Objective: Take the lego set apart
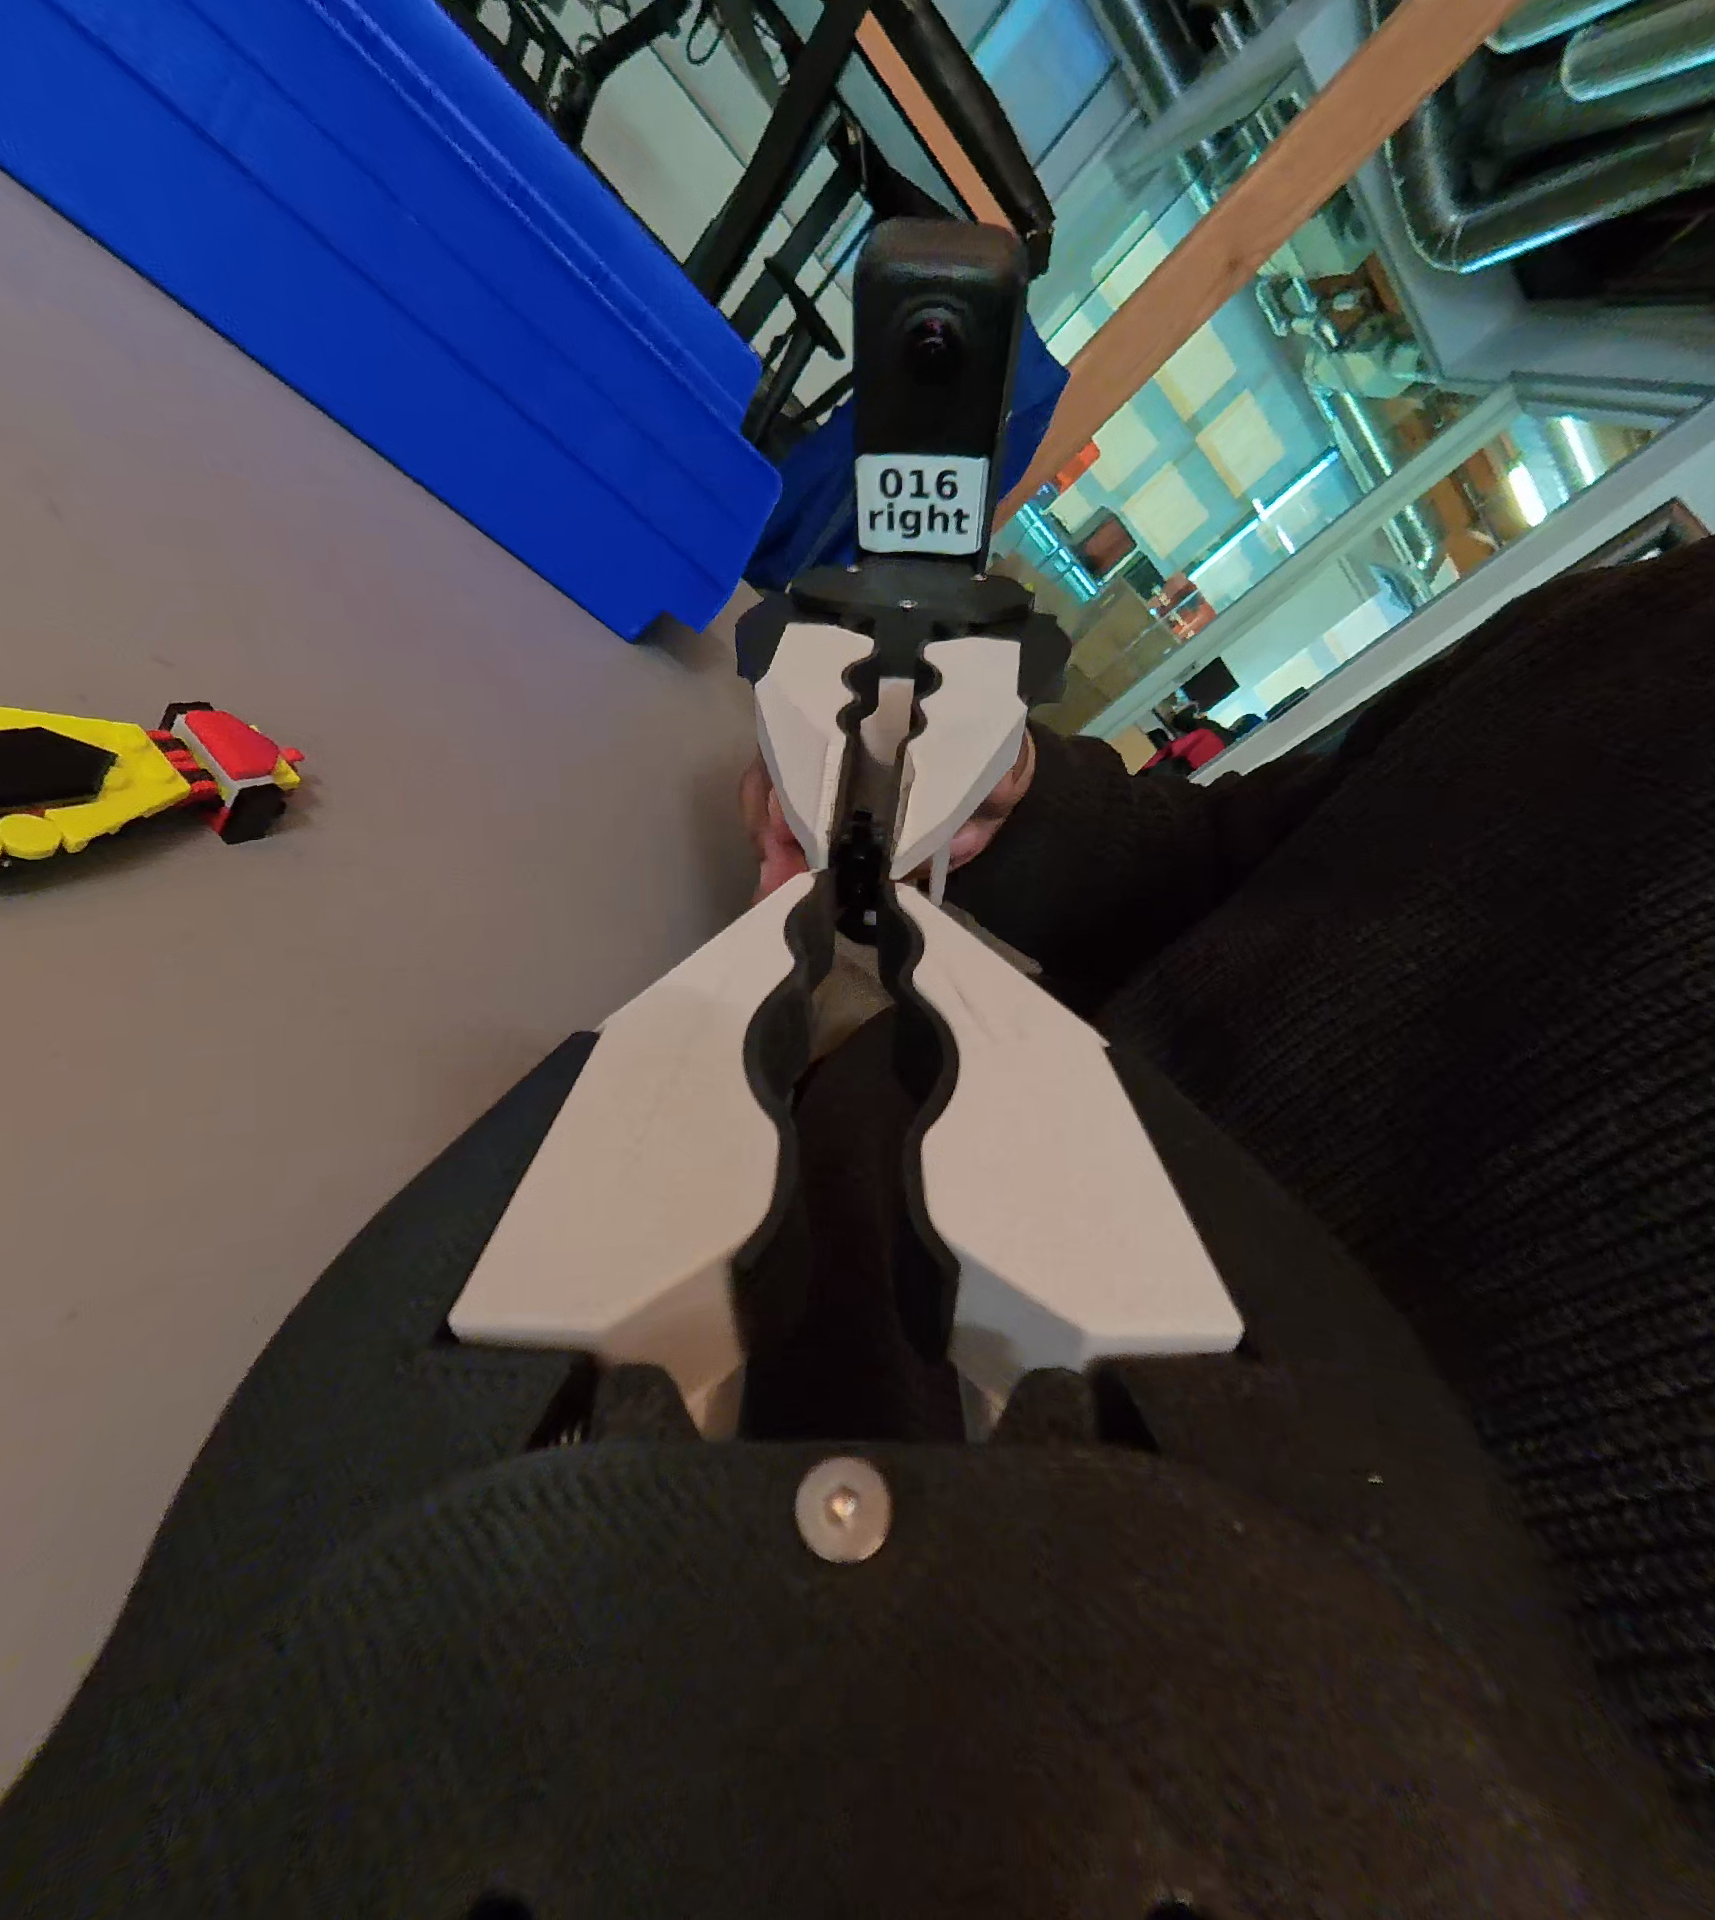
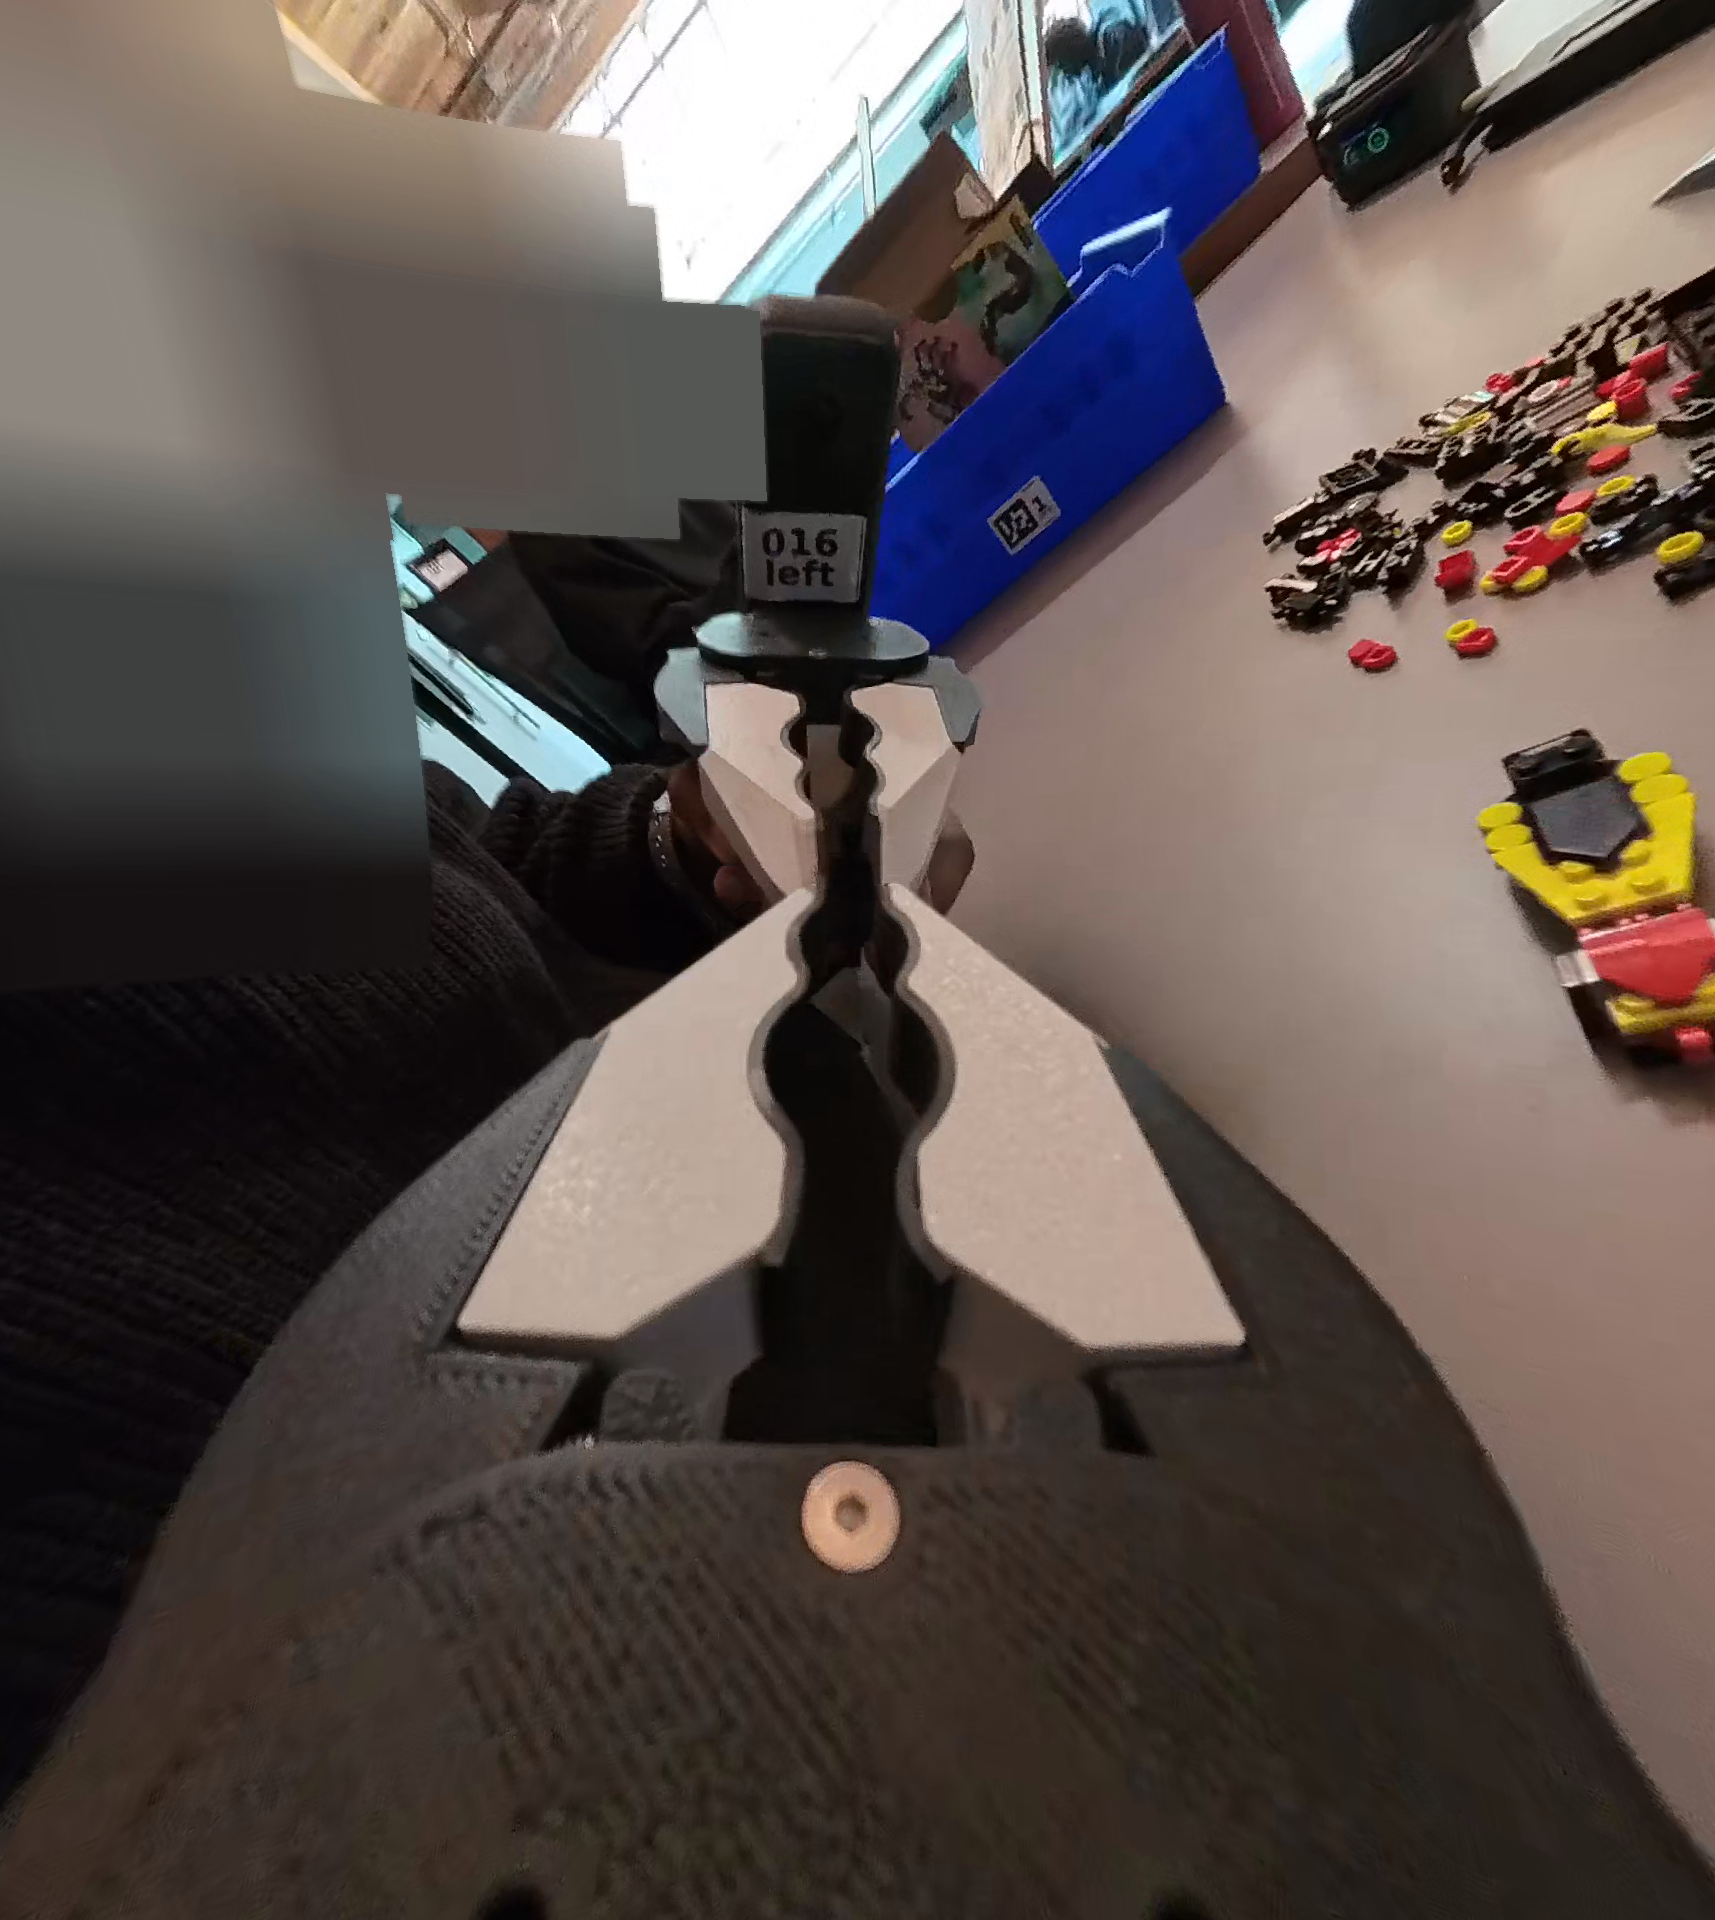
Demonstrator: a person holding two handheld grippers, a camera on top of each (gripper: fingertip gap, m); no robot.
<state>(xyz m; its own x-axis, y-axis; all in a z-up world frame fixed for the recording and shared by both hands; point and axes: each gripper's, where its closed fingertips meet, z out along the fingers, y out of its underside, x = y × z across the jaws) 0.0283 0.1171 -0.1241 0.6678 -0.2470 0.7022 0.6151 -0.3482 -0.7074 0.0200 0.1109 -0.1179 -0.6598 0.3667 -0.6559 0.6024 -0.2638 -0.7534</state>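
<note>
small black piece (image 1: pixel 855 868) pinched between both grippers' tips mostly hidden, kind untellable; lego model (image 1: pixel 84 784) cut by left edge.

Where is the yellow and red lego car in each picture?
Left wrist view: the lego car lies on the table at the left edge, partly cut off.
Right wrist view: it lies on the table at the right, below the loose bricks.
Shared landmark: the blue bin, beyond the grippers in both views.

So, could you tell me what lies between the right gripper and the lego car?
Only bare table separates the right gripper from the lego car, per the right wrist view.
</note>
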